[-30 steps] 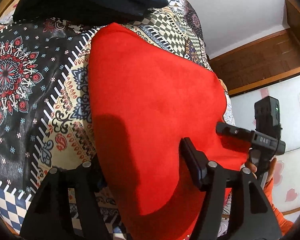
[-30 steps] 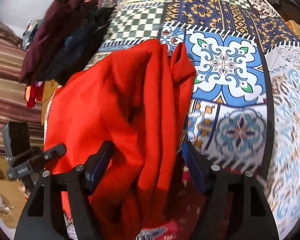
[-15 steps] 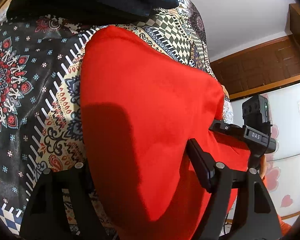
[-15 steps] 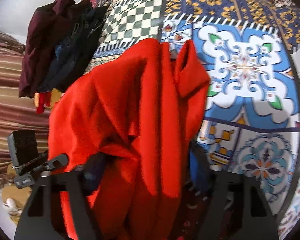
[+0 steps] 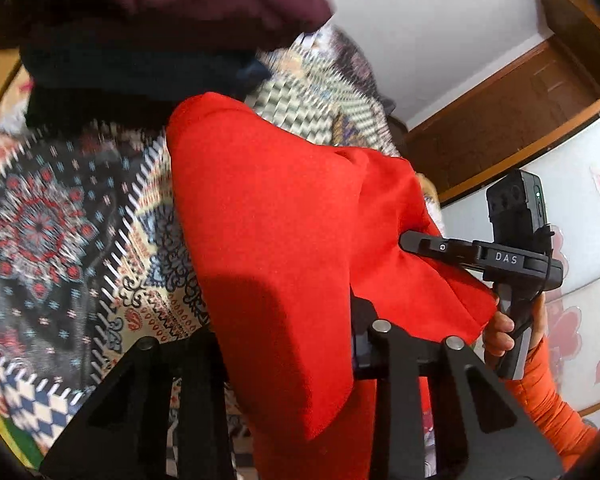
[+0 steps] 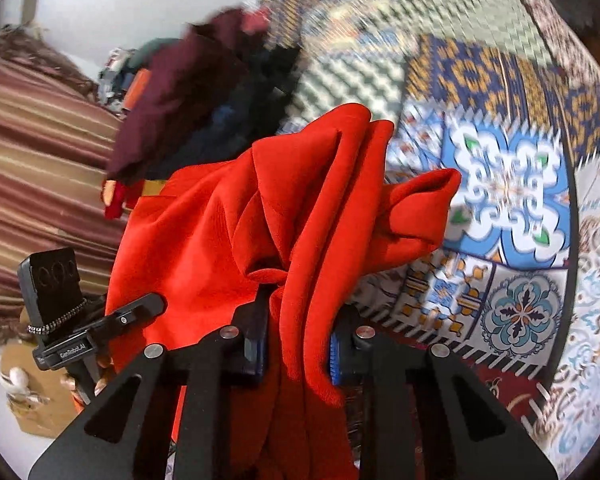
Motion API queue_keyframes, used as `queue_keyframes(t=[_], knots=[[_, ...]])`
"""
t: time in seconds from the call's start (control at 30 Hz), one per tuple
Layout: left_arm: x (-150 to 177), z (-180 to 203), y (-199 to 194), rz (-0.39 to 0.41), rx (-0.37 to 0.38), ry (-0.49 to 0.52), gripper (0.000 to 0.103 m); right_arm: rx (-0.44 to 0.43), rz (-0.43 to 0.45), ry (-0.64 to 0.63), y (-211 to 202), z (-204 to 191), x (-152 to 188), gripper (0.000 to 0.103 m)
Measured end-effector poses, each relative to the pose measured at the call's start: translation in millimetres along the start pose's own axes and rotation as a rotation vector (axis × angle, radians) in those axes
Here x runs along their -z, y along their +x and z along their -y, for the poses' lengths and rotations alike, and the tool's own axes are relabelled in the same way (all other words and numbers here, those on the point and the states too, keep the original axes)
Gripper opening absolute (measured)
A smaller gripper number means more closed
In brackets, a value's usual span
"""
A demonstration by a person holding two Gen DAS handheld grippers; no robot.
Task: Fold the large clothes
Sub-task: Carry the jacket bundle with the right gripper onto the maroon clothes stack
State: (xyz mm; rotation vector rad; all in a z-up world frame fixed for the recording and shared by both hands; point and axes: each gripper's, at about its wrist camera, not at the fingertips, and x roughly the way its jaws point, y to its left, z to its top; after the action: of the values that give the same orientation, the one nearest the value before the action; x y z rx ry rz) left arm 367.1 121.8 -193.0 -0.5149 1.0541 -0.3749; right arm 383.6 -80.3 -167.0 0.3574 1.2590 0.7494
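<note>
A large red garment (image 5: 276,216) lies partly on the patterned bedspread (image 5: 52,216) and hangs over its near edge. My left gripper (image 5: 284,344) is shut on a fold of the red garment at its near edge. In the right wrist view the red garment (image 6: 300,216) is bunched into thick folds, and my right gripper (image 6: 296,344) is shut on one bunch of it. The right gripper (image 5: 500,256) also shows in the left wrist view, and the left gripper (image 6: 80,336) shows at the lower left of the right wrist view.
A pile of dark maroon and navy clothes (image 5: 140,40) sits on the bed beyond the red garment, also in the right wrist view (image 6: 196,92). A striped cloth (image 6: 32,160) is at left. A wooden door frame (image 5: 500,104) and white wall stand behind.
Both grippers' jaws have closed on the red garment and lifted it. The cloth is more bunched up and pulled toward the near edge. Both views have swung upward.
</note>
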Motion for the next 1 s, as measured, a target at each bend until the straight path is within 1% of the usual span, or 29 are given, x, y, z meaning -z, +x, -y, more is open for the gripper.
queue_keyframes(t=[0.13, 0.3, 0.43, 0.57, 0.7, 0.73, 0.8, 0.83, 0.87, 0.93, 1.0], knots=[[-11, 17, -43, 0.091, 0.002, 0.040, 0.032, -0.037, 0.076, -0.047, -21, -32, -12, 0.020], [-39, 31, -101, 0.207, -0.006, 0.103, 0.032, -0.059, 0.178, -0.140, -49, -84, -43, 0.020], [-73, 31, -144, 0.304, -0.013, 0.151, 0.032, -0.074, 0.252, -0.215, -59, -123, -70, 0.020], [-116, 20, -178, 0.372, -0.037, 0.172, 0.032, -0.078, 0.297, -0.272, -56, -159, -104, 0.020], [-165, 7, -191, 0.408, -0.060, 0.178, 0.032, -0.093, 0.337, -0.293, -42, -183, -151, 0.020], [-176, 1, -193, 0.413, -0.061, 0.174, 0.032, -0.092, 0.340, -0.297, -38, -187, -158, 0.020], [-201, -13, -189, 0.424, -0.070, 0.164, 0.033, -0.073, 0.339, -0.300, -21, -193, -181, 0.020], [-216, -24, -185, 0.420, -0.074, 0.153, 0.033, -0.060, 0.337, -0.303, -14, -194, -188, 0.020], [-224, -34, -182, 0.414, -0.075, 0.141, 0.033, -0.045, 0.336, -0.301, -4, -194, -197, 0.020], [-248, -62, -165, 0.383, -0.070, 0.087, 0.034, -0.018, 0.328, -0.298, 15, -190, -209, 0.020], [-262, -86, -143, 0.346, -0.090, 0.062, 0.036, 0.017, 0.302, -0.280, 42, -179, -223, 0.020]])
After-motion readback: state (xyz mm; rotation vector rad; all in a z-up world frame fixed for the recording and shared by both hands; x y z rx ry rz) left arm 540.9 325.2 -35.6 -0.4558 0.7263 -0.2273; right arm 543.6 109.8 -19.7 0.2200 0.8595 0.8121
